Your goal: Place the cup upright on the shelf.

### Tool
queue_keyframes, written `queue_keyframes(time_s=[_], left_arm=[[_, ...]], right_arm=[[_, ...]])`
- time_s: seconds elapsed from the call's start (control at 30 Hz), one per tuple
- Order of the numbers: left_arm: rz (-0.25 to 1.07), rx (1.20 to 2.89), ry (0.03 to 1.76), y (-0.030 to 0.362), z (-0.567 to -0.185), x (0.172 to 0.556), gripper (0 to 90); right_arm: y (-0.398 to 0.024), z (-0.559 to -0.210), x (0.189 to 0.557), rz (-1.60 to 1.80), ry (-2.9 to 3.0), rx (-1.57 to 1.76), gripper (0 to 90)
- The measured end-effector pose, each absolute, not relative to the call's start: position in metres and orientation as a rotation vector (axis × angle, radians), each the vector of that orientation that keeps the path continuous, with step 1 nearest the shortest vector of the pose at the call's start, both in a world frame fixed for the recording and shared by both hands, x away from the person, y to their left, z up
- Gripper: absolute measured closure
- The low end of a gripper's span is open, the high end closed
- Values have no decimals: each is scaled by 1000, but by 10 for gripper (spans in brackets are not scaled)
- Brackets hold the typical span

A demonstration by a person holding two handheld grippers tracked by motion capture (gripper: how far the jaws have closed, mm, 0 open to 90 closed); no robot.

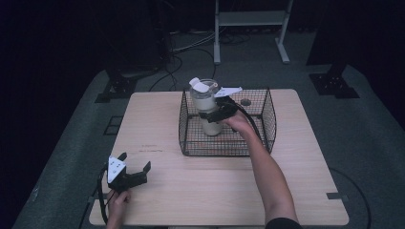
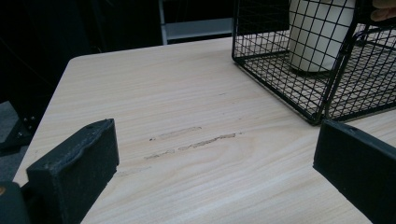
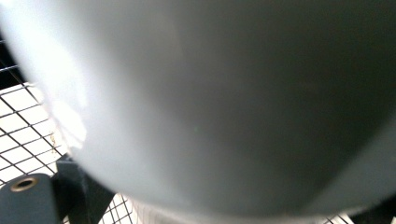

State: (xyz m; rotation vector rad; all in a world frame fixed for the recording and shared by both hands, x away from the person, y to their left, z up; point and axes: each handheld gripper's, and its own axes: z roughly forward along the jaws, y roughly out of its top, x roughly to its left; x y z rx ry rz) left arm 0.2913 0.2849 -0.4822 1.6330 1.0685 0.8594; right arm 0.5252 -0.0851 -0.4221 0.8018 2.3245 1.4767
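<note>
Gripping a white jar [image 1: 208, 107] inside the wire basket [image 1: 267, 119] at centre frame, the right claw [image 1: 216, 114] steadies it upright; the left claw [image 1: 135, 171] rests open at lower left on the table [image 1: 200, 186].

1. Light wood worktop [image 1: 191, 191] w/ rounded corners is sitting on a grey floor mat [image 1: 367, 138]; faint scuff marks [image 2: 196, 141] are showing on the wood near the left-centre.
2. Black wire basket [image 1: 267, 114] is standing on the worktop's far half, mesh floor & walls, open top.
3. White metal frame legs [image 1: 217, 33] are standing on the floor beyond the worktop.
4. Black cables [image 1: 167, 76] are trailing across the floor at back; dark stand bases [image 1: 334, 83] are sitting left & right of the far edge.
</note>
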Motion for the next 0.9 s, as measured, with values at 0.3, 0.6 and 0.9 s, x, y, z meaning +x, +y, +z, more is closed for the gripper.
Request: queue_keyframes(time_s=[0.3,0.6,0.9], left_arm=[[860,1634,1069,284,-482,291,0],[862,1639,1067,284,-482,291,0],[860,1639,1067,284,-482,291,0]], right_arm=[[-93,-425,522,1489,2335,766,78],[-97,-424,519,1453,2363,738,80],[-107,-425,516,1449,2353,757,82]])
